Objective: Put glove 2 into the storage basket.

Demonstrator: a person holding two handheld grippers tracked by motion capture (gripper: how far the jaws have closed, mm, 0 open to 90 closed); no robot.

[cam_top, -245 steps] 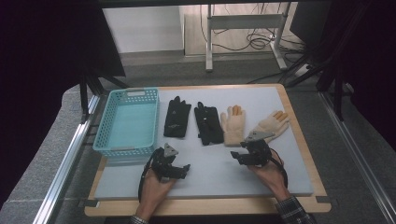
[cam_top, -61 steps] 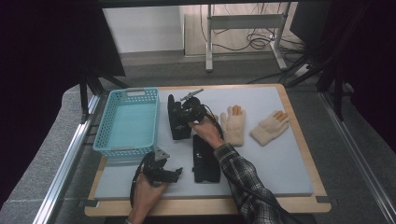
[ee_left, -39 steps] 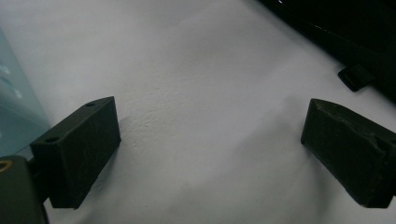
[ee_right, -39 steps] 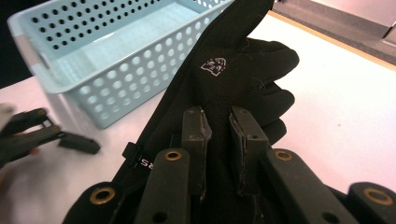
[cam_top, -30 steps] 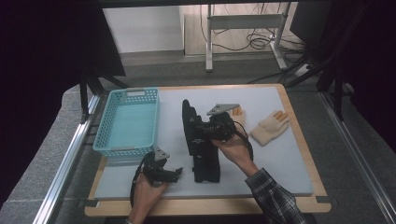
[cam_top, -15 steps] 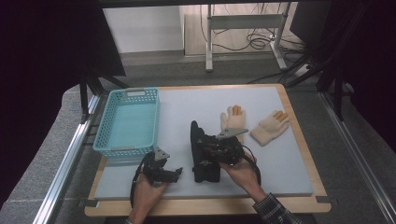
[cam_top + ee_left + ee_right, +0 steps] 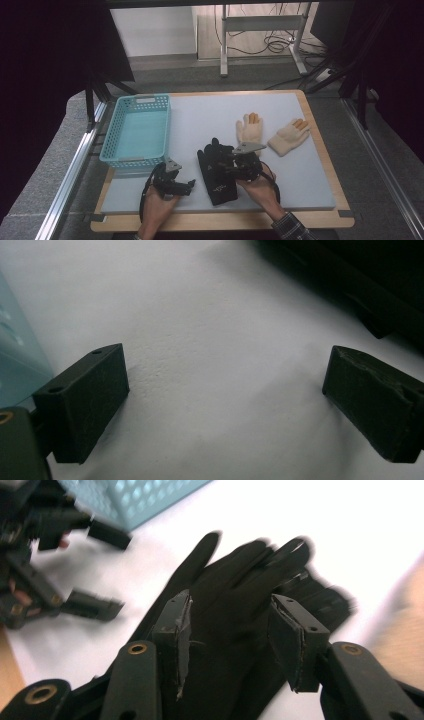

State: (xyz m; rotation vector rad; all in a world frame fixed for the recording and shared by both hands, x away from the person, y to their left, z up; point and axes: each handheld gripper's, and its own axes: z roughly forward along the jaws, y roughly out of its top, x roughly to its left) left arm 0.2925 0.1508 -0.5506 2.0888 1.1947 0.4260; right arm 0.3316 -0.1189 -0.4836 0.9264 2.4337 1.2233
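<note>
Black gloves (image 7: 216, 170), 2, dark fabric, one stacked on the other. Lower glove lies flat on the white mat, fingers pointing away from the person. Upper glove (image 7: 235, 605) is pinched between black jaws, its fingers extended; image blurred.

Black glove (image 7: 235, 605) matt cloth; basket (image 7: 135, 131) perforated plastic.
</note>
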